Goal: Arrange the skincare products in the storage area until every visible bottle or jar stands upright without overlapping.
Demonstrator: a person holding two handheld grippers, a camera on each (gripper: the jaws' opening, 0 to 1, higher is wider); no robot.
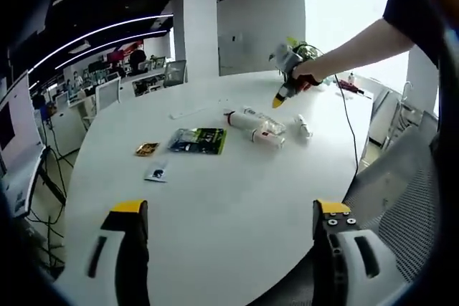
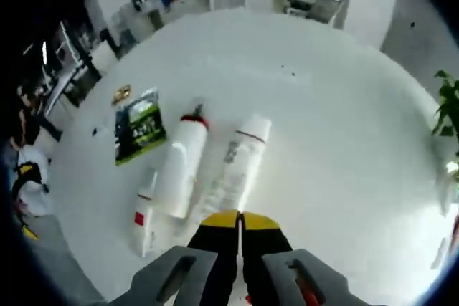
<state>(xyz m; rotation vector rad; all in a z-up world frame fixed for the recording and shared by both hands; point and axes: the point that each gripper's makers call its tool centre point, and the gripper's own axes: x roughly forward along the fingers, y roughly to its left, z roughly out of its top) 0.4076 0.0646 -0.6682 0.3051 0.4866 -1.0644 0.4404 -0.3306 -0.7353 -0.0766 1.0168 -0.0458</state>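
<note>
Several skincare products lie on their sides in the middle of a white table (image 1: pixel 215 206). Among them are a white bottle with a red collar (image 1: pixel 239 117) (image 2: pixel 179 166), a long white tube (image 1: pixel 267 135) (image 2: pixel 237 166) and a small tube (image 1: pixel 303 128). A slim tube with a red label (image 2: pixel 143 218) lies beside the bottle. My left gripper (image 1: pixel 229 209) is open, well short of the products, with nothing between its jaws. My right gripper (image 2: pixel 239 220) (image 1: pixel 277 102) is shut and empty, hovering just above the near end of the long tube.
A green packet (image 1: pixel 199 140) (image 2: pixel 140 132), a small gold item (image 1: pixel 147 149) (image 2: pixel 120 94) and a small sachet (image 1: pixel 158 173) lie to one side of the products. A person's arm (image 1: pixel 351 44) reaches over the table. A mesh chair (image 1: pixel 409 198) stands at the table's edge, near a plant (image 2: pixel 448 109).
</note>
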